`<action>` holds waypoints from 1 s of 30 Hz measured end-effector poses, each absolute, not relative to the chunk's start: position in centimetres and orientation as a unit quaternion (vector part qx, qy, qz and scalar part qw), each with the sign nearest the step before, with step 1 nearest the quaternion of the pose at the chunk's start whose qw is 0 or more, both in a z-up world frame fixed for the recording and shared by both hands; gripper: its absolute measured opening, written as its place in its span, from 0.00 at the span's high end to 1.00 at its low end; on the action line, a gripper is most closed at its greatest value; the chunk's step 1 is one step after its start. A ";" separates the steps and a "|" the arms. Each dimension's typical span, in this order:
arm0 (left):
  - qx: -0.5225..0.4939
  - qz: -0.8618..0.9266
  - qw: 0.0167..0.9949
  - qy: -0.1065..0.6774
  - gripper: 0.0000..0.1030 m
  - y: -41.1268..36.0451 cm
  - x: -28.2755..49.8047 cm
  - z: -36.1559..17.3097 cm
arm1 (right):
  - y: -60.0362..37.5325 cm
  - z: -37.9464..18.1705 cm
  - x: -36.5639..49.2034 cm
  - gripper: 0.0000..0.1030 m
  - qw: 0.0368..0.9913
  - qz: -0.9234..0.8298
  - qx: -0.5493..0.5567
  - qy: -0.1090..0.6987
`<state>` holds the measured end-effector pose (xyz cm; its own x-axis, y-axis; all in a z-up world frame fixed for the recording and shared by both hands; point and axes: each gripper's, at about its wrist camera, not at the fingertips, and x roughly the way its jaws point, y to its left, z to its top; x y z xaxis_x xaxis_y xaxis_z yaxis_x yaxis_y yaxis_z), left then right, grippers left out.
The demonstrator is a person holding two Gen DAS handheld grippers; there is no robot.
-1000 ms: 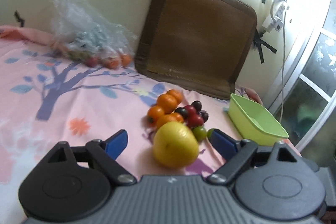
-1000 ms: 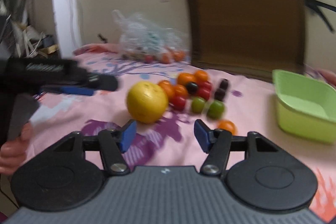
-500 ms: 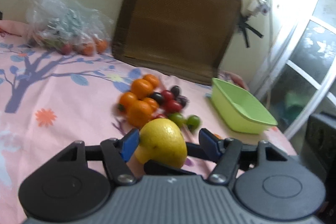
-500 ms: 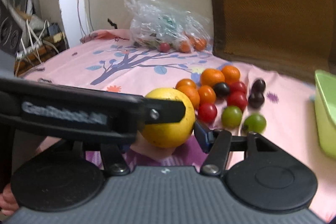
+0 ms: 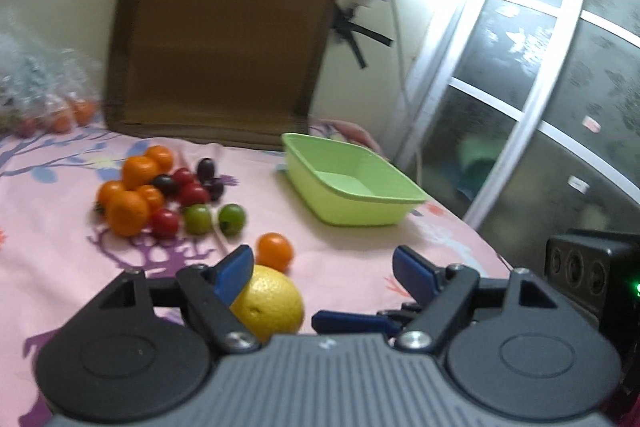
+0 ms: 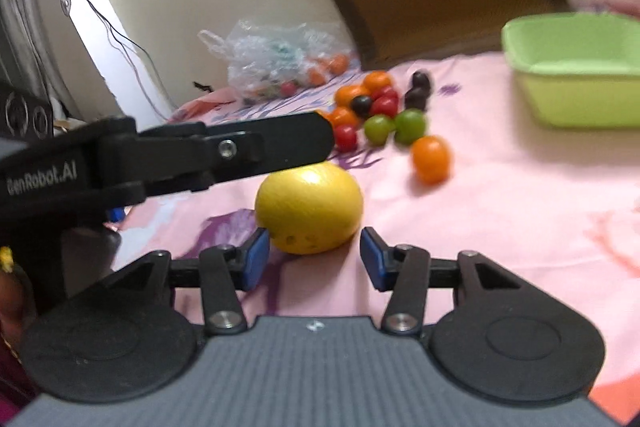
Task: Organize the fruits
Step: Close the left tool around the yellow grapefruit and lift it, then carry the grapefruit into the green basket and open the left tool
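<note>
A large yellow citrus fruit rests on the pink sheet. My right gripper has it between its fingertips; the jaws are closing, the left pad at its skin and the right pad a sliver off. My left gripper reaches over the fruit, which sits by its left finger; these jaws are opening and do not grip it. A pile of oranges and red, green and dark small fruits lies beyond, with one lone orange nearer. A light green tub stands empty to the right.
A brown cushion leans on the wall behind the pile. At the back left lies a clear plastic bag with more fruit. The bed's edge and a glass door are on the right, and a black device sits near my left gripper.
The left gripper's jaws have widened off the yellow fruit and its view has swung right toward the tub. The right gripper has rolled, come up to the fruit and narrowed its jaws.
</note>
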<state>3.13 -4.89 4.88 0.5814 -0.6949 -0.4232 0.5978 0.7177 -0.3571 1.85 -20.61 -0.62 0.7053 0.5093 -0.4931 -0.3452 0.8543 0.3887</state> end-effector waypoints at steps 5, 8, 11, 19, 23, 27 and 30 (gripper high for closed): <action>-0.102 -0.382 0.875 0.279 0.17 -4.9 3.0 4.7 | -20.5 -0.9 0.8 0.47 0.931 0.217 0.086 0.281; -0.138 -0.369 0.879 0.269 0.17 -2.9 3.3 5.1 | -19.9 -1.0 0.5 0.47 0.937 0.217 0.055 0.269; -0.178 -0.334 0.885 0.270 0.17 0.0 4.1 5.1 | -19.5 -0.9 0.1 0.47 0.942 0.220 0.024 0.253; -0.268 -0.331 0.834 0.350 0.17 1.6 7.3 1.4 | -18.8 -1.0 0.7 0.47 0.940 0.232 0.006 0.250; -0.254 -0.334 0.834 0.357 0.25 0.7 6.9 0.4 | -18.4 -0.9 0.6 0.46 0.940 0.232 -0.004 0.251; -0.228 -0.328 0.847 0.350 0.38 0.2 6.3 0.6 | -17.9 -1.2 1.3 0.31 0.937 0.238 -0.024 0.255; -0.225 -0.341 0.846 0.343 0.43 -0.3 6.1 1.3 | -17.2 -1.9 2.6 0.27 0.926 0.260 -0.021 0.274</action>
<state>6.06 -0.30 1.27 0.5322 -0.7309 -0.4273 0.4224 0.6666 -0.6142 2.56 -17.22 -1.89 0.7154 0.4691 -0.5179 -0.4921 0.8644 0.1032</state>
